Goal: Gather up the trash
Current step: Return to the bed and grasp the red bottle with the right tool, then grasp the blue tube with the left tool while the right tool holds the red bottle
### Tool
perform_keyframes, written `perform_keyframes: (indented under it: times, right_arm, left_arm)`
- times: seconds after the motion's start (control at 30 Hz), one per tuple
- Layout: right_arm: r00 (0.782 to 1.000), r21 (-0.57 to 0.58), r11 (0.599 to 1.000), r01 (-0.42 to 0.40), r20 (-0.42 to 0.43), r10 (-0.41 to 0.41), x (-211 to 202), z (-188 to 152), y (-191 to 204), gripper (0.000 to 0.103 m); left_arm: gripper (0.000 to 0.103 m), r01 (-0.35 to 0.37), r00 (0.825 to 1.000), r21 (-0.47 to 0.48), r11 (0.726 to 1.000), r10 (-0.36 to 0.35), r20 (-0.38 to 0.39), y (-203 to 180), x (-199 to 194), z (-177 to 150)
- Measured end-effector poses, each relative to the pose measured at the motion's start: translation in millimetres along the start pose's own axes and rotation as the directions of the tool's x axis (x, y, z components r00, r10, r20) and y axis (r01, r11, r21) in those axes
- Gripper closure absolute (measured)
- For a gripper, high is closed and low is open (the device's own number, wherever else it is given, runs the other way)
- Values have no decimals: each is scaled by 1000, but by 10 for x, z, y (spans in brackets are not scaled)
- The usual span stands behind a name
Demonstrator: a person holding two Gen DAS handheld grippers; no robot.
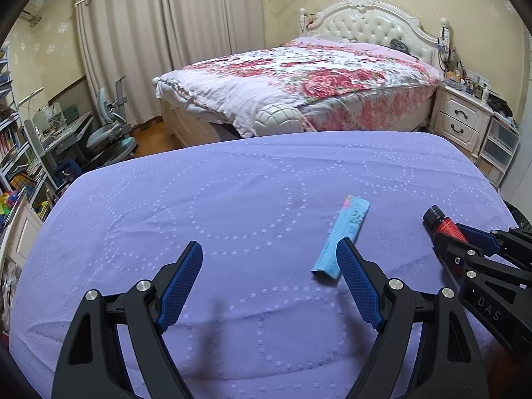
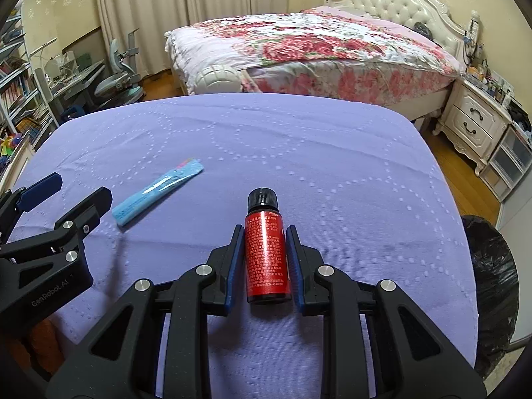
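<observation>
A small red bottle (image 2: 266, 256) with a black cap lies on the purple tablecloth (image 2: 316, 146), cap pointing away. My right gripper (image 2: 265, 229) is shut on it, one blue pad pressed against each side of the label. To its left lies a long light-blue wrapper (image 2: 159, 194), flat on the cloth. In the left wrist view my left gripper (image 1: 269, 242) hovers open over the cloth with nothing between its fingers. The wrapper (image 1: 345, 232) sits just beyond its right fingertip, and the red bottle (image 1: 444, 226) shows at the right.
A bin lined with a black bag (image 2: 492, 266) stands beside the table's right edge. Beyond the table are a bed with a floral cover (image 1: 299, 79), a white nightstand (image 1: 462, 123), and a desk chair (image 1: 109, 129) with shelves at the left.
</observation>
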State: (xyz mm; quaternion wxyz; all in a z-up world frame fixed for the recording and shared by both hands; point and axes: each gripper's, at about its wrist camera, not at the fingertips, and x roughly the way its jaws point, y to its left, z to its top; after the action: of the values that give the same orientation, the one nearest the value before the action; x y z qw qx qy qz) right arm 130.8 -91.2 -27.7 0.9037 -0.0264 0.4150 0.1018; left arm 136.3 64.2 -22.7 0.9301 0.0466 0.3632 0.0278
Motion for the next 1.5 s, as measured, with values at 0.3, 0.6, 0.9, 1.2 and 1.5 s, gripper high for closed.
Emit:
perform_keyframes:
  times: [0.3,0.6,0.9,1.2,1.5]
  right_arm:
    - [999,54,997,50,5,-51,-17,-2,-335,78]
    - [999,65,997,37,3,-37,0,1,-407,78]
    - [999,68,997,32,-6,-32,23,-7,-412,78]
    - [999,65,997,32,-5,-32,27,-26,-400,79]
    - [1000,73,997,19,4,-20,-52,-116,-391,80]
  left_arm:
    - [23,52,998,43,998,-50,-43,-213,193,137]
    - [47,153,979,59,986,-144,-143,-308,403,185]
    - [79,187,974,75,980,-175,-142,-336,362,139]
    - [83,221,968,43,974,-214,-132,-290,285,91]
    - [83,207,974,30,978,-203,-103,-291,63,-55]
